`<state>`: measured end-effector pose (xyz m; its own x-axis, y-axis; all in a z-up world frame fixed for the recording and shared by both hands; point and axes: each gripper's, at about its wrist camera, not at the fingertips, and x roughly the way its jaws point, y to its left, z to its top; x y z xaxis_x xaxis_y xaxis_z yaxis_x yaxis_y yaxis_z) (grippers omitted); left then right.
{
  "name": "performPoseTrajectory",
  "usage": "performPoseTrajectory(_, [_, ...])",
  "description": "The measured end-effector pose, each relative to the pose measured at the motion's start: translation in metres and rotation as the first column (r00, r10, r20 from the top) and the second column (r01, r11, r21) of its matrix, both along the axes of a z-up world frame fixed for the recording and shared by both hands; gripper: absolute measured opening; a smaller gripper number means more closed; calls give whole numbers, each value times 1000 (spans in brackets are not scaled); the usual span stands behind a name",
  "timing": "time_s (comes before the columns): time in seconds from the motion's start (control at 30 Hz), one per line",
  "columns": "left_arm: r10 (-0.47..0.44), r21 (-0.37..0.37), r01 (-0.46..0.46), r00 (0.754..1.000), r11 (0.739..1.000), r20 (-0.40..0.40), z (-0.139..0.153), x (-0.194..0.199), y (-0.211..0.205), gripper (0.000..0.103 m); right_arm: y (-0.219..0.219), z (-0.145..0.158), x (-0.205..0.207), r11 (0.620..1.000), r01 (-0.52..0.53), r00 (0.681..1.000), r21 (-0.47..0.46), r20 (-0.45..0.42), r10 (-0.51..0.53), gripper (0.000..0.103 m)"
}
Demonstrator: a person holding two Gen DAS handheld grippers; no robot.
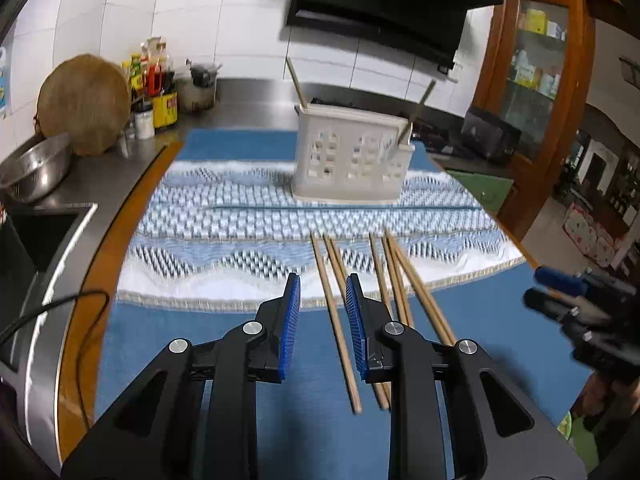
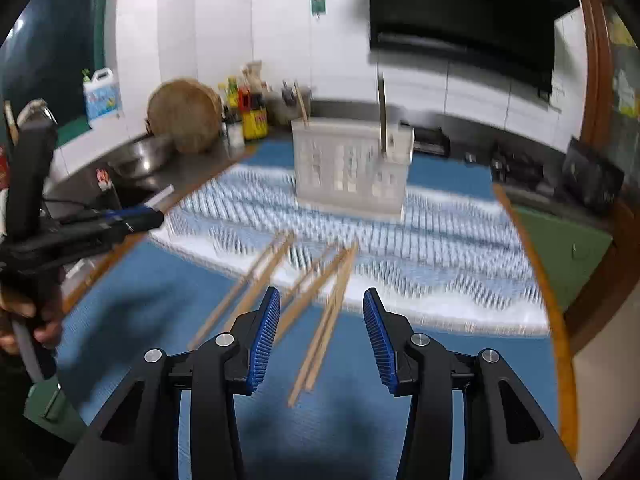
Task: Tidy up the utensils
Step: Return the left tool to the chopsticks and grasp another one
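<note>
Several wooden chopsticks (image 1: 396,280) lie loose on the blue mat (image 1: 200,344), their far ends on a woven blue-and-white cloth (image 1: 224,216). My left gripper (image 1: 323,284) hovers over them, open, with one chopstick (image 1: 336,324) showing in the gap below its pads, untouched. My right gripper (image 2: 322,294) is open above the blurred chopsticks (image 2: 320,320) and holds nothing. Each gripper shows in the other's view: the right gripper (image 1: 534,288) at the right edge, the left gripper (image 2: 154,216) in a hand at the left. A white perforated basket (image 1: 352,160) (image 2: 352,168) stands behind, with a chopstick (image 1: 296,84) and a metal utensil (image 1: 420,108) in it.
To the left are a steel bowl (image 1: 36,172), a round wooden block (image 1: 84,104), condiment bottles (image 1: 156,88), a sink (image 1: 36,236) and a black cable (image 1: 60,304). A wooden cabinet (image 1: 532,80) stands at the right, past the counter's edge.
</note>
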<state>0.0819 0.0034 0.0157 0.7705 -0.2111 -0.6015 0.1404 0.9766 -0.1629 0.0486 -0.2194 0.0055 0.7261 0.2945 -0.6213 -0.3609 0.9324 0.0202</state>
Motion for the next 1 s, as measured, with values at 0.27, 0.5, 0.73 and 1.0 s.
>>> performPoseTrajectory(0.27, [-8,23,9,999,1000,-50,-27,-8,-8,24,-1,-56,12,998,58,991,3,-121,-57,30])
performPoseTrajectory(0.5, [-33,54,39,993,998,-109,-51,-4,-22,24,4,-77,26,997,71,981,6,-183,-69,24])
performPoseTrajectory(0.73, [-54,70,66,985,995,-166,-72,2,-35,24,6,-86,31,997,78,976,-1,-206,-77,22])
performPoseTrajectory(1.0, [-47,68,63,976,996,-211,-89,13,-39,24,5,-85,33,996,85,976,-14,-200,-86,19])
